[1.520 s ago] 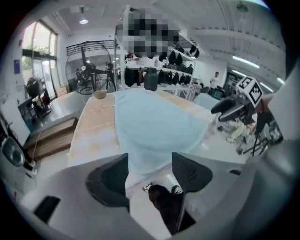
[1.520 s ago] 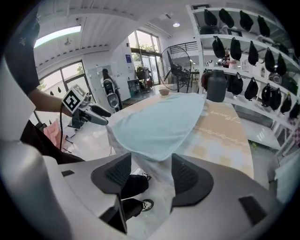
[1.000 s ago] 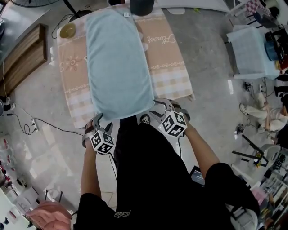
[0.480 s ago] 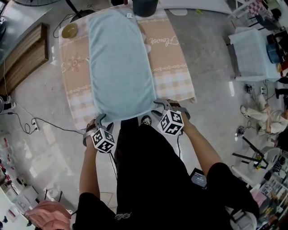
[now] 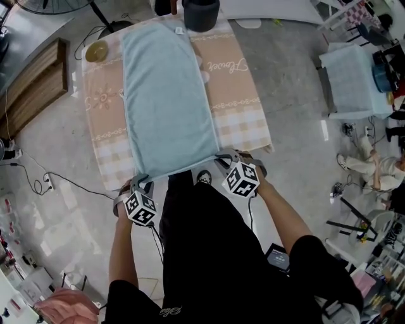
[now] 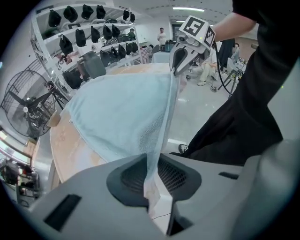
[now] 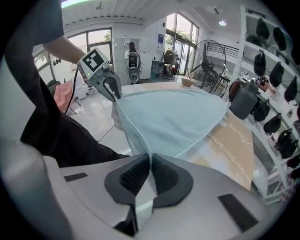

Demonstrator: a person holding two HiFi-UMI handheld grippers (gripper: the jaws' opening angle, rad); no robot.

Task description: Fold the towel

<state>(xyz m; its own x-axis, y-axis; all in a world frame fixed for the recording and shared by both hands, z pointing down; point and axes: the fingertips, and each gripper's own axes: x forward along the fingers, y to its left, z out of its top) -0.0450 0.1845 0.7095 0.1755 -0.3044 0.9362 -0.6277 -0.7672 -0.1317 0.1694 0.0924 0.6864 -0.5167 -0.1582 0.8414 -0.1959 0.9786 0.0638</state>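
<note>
Pale tiled floor (image 5: 297, 95); shelves (image 6: 93, 28) of dark goods along 1 wall and a floor fan (image 7: 213, 61) nearby. The counter (image 5: 243, 107) was covered by a beige patterned cloth.

- The light blue towel (image 5: 168, 95) lay lengthwise down the middle of the counter, running from 12 to 6 o'clock in the head view, mostly flat.
- Its near edge was raised off the counter's 6 o'clock end, stretched between the 2 grippers.
- Left gripper (image 5: 142, 182) was at the towel's 7 o'clock corner. Its fingers (image 6: 126, 180) had just been closing and pinched that corner, the cloth rising from between them.
- Right gripper (image 5: 223, 157) was at the 5 o'clock corner. Its fingers (image 7: 136, 177) had just been closing too. They stood almost together, clamped on a thin fold of towel.
- A small bowl (image 5: 96, 50) sat on the counter at the towel's 10 o'clock.
- A dark round container (image 5: 200, 14) stood at the 12 o'clock end, just beside the far edge.
</note>
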